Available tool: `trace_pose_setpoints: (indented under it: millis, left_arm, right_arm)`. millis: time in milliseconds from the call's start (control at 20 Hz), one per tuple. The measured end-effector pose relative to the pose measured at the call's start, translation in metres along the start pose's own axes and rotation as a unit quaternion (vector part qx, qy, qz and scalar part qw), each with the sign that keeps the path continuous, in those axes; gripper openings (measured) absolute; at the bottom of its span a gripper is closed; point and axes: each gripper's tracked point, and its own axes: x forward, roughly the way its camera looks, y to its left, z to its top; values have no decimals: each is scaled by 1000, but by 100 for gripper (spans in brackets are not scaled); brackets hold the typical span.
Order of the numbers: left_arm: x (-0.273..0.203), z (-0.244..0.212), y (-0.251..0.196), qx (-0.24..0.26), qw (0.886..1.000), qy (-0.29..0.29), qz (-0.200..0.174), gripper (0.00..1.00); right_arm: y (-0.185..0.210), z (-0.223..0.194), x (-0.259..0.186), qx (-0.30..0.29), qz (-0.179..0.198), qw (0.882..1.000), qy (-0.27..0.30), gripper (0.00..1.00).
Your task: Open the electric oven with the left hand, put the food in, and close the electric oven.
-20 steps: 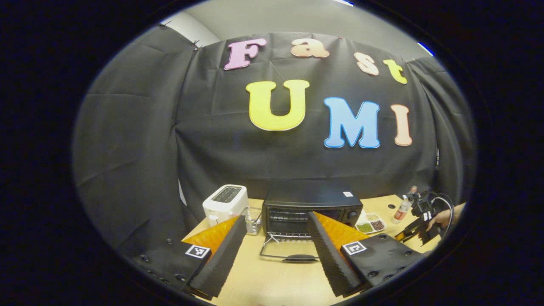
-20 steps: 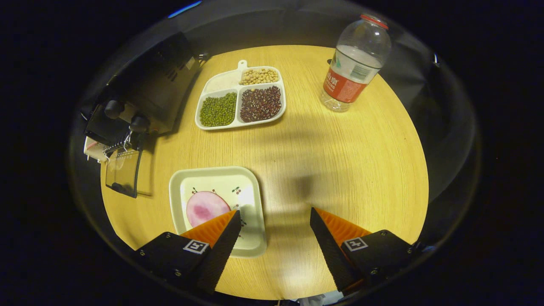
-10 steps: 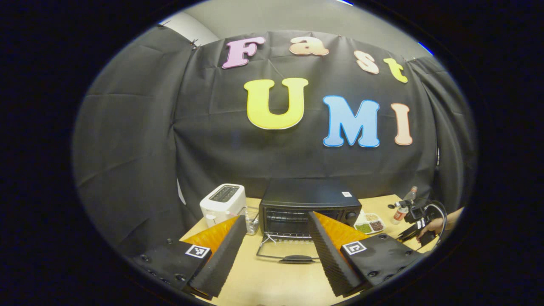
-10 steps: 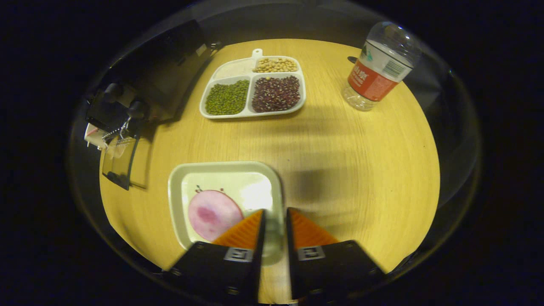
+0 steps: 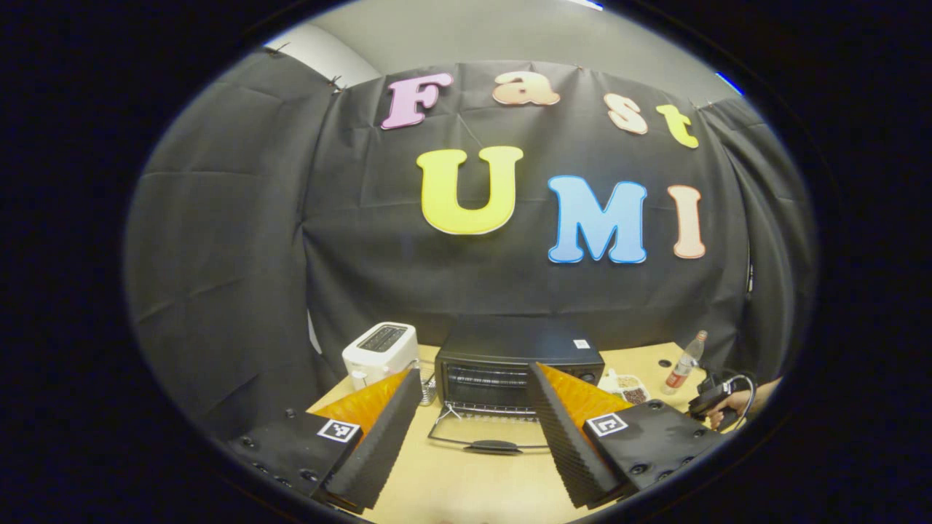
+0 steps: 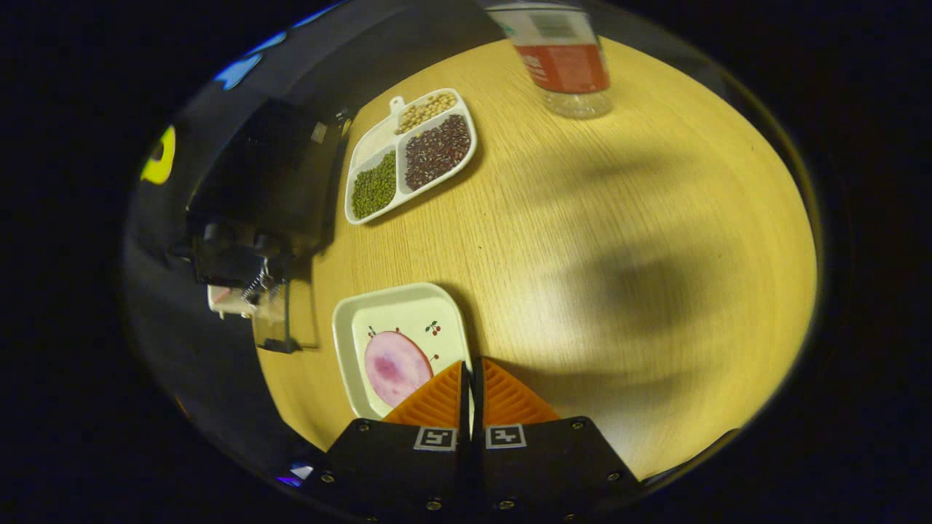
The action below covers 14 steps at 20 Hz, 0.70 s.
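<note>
Right gripper point(image 6: 470, 378) has just clamped the plate point(image 6: 397, 320) rim, food lifting off the table point(image 6: 582, 240). Oven point(image 5: 520, 356) door down, left gripper point(image 5: 473, 407) released.

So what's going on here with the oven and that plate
A person is working with a claw in each hand at a wooden table. The electric oven already has its door folded down open. The left claw hangs open in front of it, holding nothing. The right claw is shut on the rim of the white plate carrying a pink slice of food, so the food is not yet inside the oven.
</note>
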Motion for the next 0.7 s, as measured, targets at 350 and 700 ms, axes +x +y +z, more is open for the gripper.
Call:
trace_pose_setpoints:
  millis: [350,700]
  left_arm:
    - [-25,-7,-16,-21,999,12,25,97]
    - [-25,20,-32,-20,999,-24,-21,100]
  right_arm:
    - [18,-24,-7,137,159,978,-16,0]
    - [36,-38,-34,150,171,971,-69,0]
